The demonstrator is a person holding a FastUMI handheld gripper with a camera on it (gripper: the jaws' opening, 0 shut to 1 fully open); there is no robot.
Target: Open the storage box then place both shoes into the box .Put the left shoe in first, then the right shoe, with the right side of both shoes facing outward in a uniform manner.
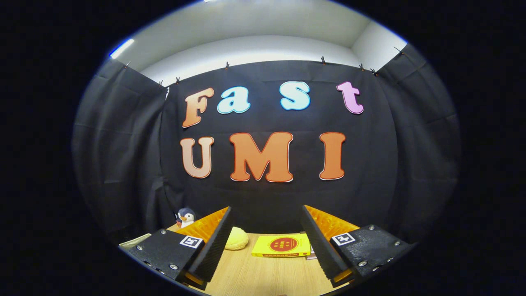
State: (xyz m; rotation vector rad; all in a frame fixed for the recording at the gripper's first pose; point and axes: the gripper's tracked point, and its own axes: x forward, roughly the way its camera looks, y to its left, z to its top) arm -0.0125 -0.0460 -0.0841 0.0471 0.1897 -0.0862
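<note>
My gripper (266, 224) is open, its two fingers spread wide with nothing between them. It is held high and points level at the booth's back wall, above a wooden table (263, 275). Beyond the fingers, near the table's far edge, lie a flat yellow box with a red round mark (282, 245) and a pale yellow round thing (236, 239). I see neither a storage box nor shoes from this angle.
A small penguin toy (185, 217) stands at the table's far left corner, beside the left finger. Something pale and flat (133, 240) lies at the left edge of the table. Black cloth walls close in the back and both sides.
</note>
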